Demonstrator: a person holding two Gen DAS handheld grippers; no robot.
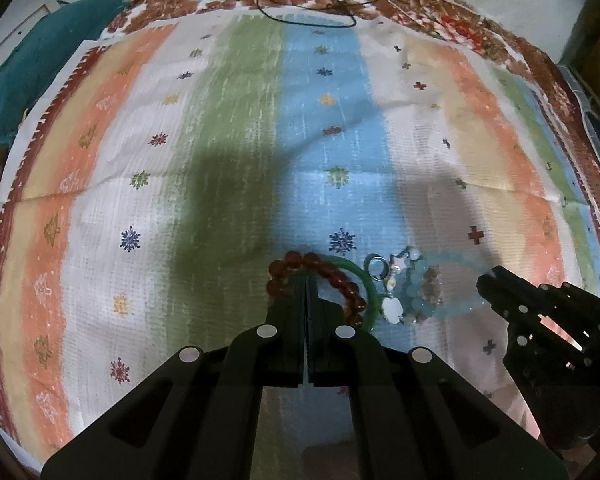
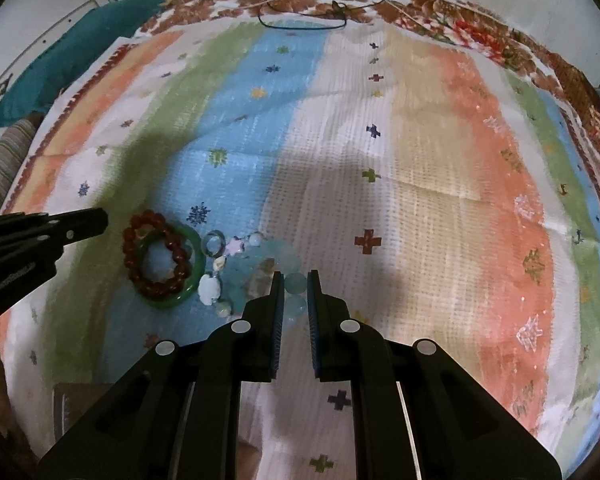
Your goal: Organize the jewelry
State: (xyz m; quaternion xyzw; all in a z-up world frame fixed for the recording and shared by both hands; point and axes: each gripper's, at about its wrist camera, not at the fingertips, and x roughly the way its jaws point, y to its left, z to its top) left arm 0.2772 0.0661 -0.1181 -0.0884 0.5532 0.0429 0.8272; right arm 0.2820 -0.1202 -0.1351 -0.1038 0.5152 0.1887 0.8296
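1. Jaws first, from the left: the left gripper [image 1: 308, 280] has its jaws pressed flat together with no gap; its tips sit over the red bead bracelet [image 1: 342, 282], and from the right wrist view it looks to hold nothing, with the tips just left of the bracelet.
2. Next along, that red bead bracelet lies heaped with a green bangle [image 2: 194, 258] on the striped cloth [image 2: 420, 200], the beads resting inside and over the green ring.
3. Just right of them lie a small silver ring [image 2: 214, 242] and a charm strand with a white shell-like piece [image 2: 209, 289] and a pale star [image 2: 236, 246], all touching or nearly so.
4. Further right, the right gripper [image 2: 295, 282] has its jaws narrowed onto a pale blue bead of the aqua bead bracelet [image 2: 284, 258]; whether the strand is lifted off the cloth is hard to tell through the blur.
5. Progress, as a judgement: sorting looks barely begun. Every piece sits in one tight cluster near the front of the cloth, no tray or box shows, and the wide cloth beyond holds only a dark cord [image 2: 304, 24] at its far edge.
6. Left to do: pull the aqua bracelet clear, then separate the red bracelet, bangle, ring and charm strand into their own places.
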